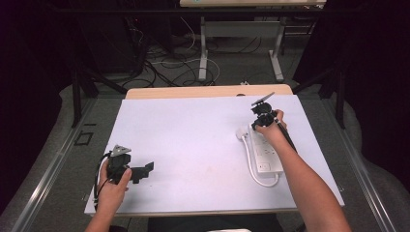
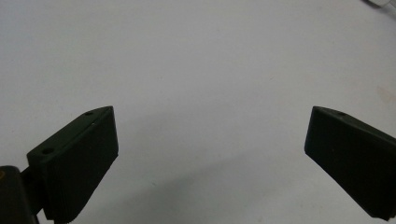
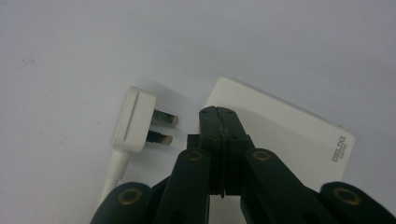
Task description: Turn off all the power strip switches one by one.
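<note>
A white power strip (image 1: pixel 266 154) (image 3: pixel 289 135) lies on the right of the white table top (image 1: pixel 193 140). Its white cord (image 1: pixel 251 169) loops round to a three-pin plug (image 1: pixel 242 133) (image 3: pixel 137 121) lying on its side, just left of the strip's far end. My right gripper (image 1: pixel 258 124) (image 3: pixel 219 111) points down at that far end, jaws shut together with nothing between them, tips right beside the plug's pins. My left gripper (image 1: pixel 144 171) (image 2: pixel 212 112) rests at the near left, jaws wide open over bare table.
The white sheet covers a wooden table whose far edge (image 1: pixel 208 91) shows beyond it. Past the table are another desk's legs (image 1: pixel 203 53) and loose cables (image 1: pixel 164 67) on the floor. Dark curtains close in both sides.
</note>
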The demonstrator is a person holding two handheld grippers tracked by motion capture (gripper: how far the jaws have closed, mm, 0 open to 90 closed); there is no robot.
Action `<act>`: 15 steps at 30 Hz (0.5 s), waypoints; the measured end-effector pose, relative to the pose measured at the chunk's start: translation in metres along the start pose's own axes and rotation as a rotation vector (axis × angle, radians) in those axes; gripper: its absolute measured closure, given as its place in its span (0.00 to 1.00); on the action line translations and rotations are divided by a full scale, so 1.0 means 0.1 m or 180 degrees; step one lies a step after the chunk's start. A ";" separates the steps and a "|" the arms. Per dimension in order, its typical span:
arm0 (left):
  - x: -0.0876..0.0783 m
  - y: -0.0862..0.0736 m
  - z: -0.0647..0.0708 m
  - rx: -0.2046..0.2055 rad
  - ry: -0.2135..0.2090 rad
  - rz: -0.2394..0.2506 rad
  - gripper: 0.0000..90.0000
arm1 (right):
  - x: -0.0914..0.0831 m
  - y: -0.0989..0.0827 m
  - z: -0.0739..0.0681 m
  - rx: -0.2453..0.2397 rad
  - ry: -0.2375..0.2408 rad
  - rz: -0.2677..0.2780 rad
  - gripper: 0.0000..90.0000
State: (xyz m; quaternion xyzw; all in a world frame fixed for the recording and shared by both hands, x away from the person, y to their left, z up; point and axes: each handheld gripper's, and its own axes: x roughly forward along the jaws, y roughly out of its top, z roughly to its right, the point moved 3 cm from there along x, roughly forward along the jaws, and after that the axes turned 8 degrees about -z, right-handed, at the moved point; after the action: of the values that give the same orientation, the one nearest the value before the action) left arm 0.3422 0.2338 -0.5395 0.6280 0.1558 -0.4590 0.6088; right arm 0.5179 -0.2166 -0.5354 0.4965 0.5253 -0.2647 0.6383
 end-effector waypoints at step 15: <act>0.00 0.00 0.00 0.0009 0.0001 -0.0006 0.03 | 0.01 -0.01 0.00 -0.0012 0.0001 -0.0002 1.00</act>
State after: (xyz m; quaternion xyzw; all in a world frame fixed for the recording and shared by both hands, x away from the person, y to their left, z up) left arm 0.3423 0.2339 -0.5394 0.6288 0.1558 -0.4597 0.6075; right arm 0.5174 -0.2165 -0.5361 0.4952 0.5261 -0.2638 0.6391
